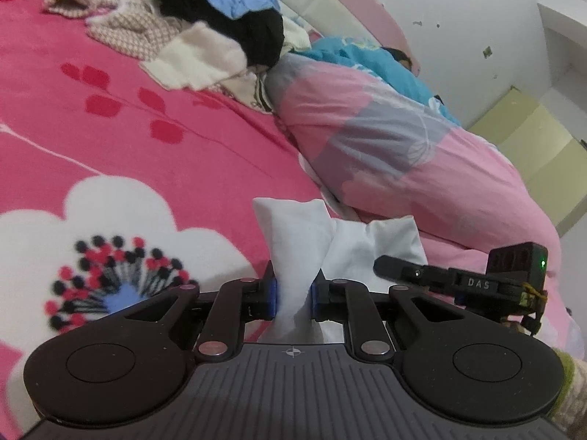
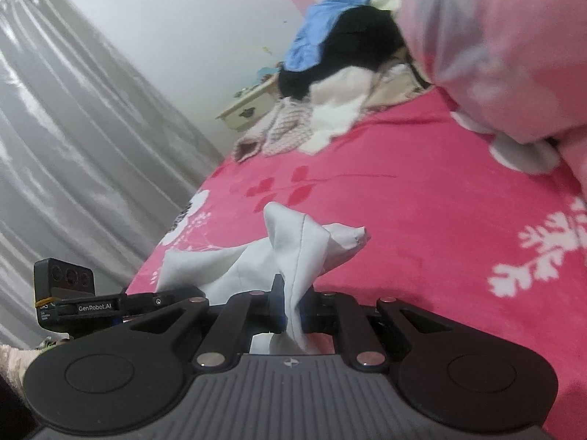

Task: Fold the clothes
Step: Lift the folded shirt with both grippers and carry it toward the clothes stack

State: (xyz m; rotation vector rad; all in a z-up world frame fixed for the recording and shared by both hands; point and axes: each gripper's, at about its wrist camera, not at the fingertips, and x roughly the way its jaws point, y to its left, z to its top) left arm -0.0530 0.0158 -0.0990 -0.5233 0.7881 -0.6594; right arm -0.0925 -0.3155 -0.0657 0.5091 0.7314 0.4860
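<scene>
A white garment (image 1: 293, 242) is lifted off the pink flowered bedspread (image 1: 110, 146), bunched between both grippers. My left gripper (image 1: 293, 293) is shut on one edge of it, the cloth squeezed between the blue pads. My right gripper (image 2: 291, 304) is shut on another part of the white garment (image 2: 293, 249), which rises in a peak above the jaws. The right gripper (image 1: 396, 269) also shows in the left wrist view at lower right, its fingers against the cloth. The left gripper (image 2: 154, 299) appears at the left in the right wrist view.
A pile of clothes (image 1: 220, 25), black, blue, cream and checked, lies at the far end of the bed. A person lies under a pink quilt (image 1: 403, 154) along the right side. Grey curtains (image 2: 73, 146) and a small nightstand (image 2: 245, 110) stand beyond the bed's edge.
</scene>
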